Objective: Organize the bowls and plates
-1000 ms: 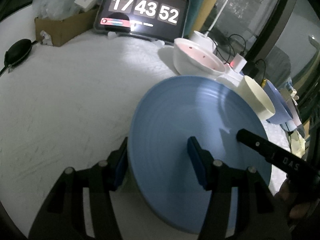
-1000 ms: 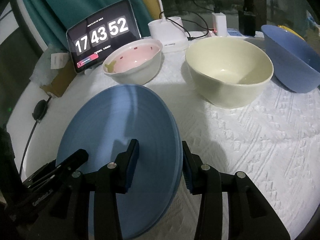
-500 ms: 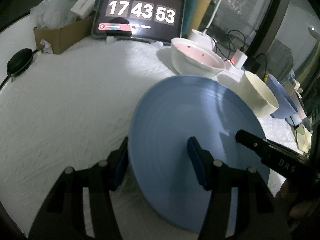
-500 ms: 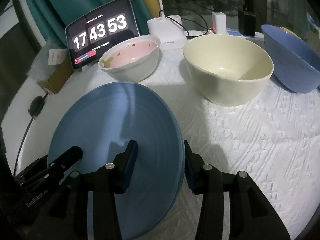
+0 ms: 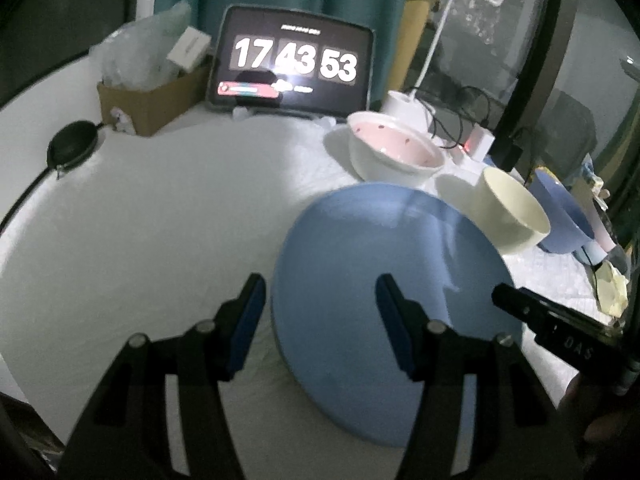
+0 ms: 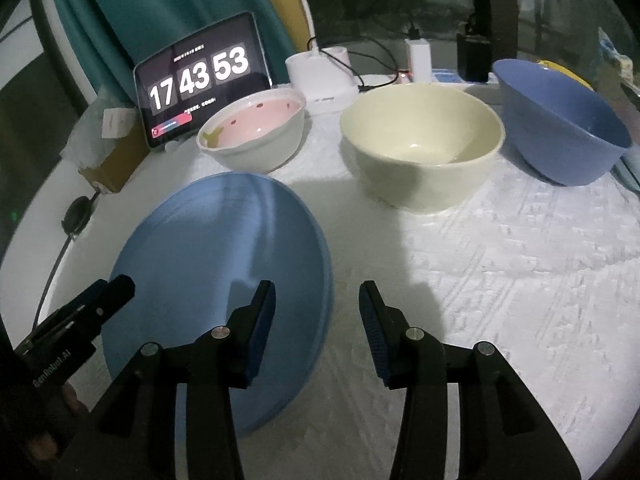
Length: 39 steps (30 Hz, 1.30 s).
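Observation:
A wide blue plate (image 5: 392, 280) (image 6: 216, 260) lies on the white tablecloth. My left gripper (image 5: 320, 312) is open astride its left rim: one finger stands just off the edge and the other hovers over the plate, neither pressing. My right gripper (image 6: 316, 316) is open astride the opposite rim in the same way. Each gripper's tip shows in the other's view, the right gripper (image 5: 552, 328) and the left gripper (image 6: 80, 320). Behind the plate stand a white bowl with a pink inside (image 6: 256, 132), a cream bowl (image 6: 420, 148) and a blue bowl (image 6: 560, 120), all upright.
A tablet showing a clock (image 5: 294, 64) leans at the back, with a cardboard box of packaging (image 5: 148, 100) to its left. A black pouch with a cable (image 5: 72, 144) lies far left. A white lamp base (image 6: 320, 76), chargers and cables crowd the back edge.
Both grippers have drawn back and slightly up from the plate, so its rims reach less deep between the fingers. The plate looks flatter on the cloth. The bowls have not moved.

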Each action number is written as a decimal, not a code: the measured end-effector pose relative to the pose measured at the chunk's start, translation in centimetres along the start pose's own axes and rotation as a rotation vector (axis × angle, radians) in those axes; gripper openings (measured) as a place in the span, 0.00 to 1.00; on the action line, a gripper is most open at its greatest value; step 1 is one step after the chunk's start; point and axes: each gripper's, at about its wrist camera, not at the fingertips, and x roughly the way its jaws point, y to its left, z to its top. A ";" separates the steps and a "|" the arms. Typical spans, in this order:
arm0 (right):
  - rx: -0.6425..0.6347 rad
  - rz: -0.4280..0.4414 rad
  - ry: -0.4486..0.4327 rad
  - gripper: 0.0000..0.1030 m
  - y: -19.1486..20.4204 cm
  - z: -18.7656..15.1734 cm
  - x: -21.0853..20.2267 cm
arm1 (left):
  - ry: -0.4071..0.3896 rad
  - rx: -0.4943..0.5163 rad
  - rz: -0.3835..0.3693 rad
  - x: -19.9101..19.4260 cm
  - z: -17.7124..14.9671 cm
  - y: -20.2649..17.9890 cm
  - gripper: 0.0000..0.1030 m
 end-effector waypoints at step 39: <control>0.185 -0.055 -0.156 0.45 -14.3 -1.8 -8.3 | -0.024 0.235 -0.112 -1.8 -1.0 -15.9 0.57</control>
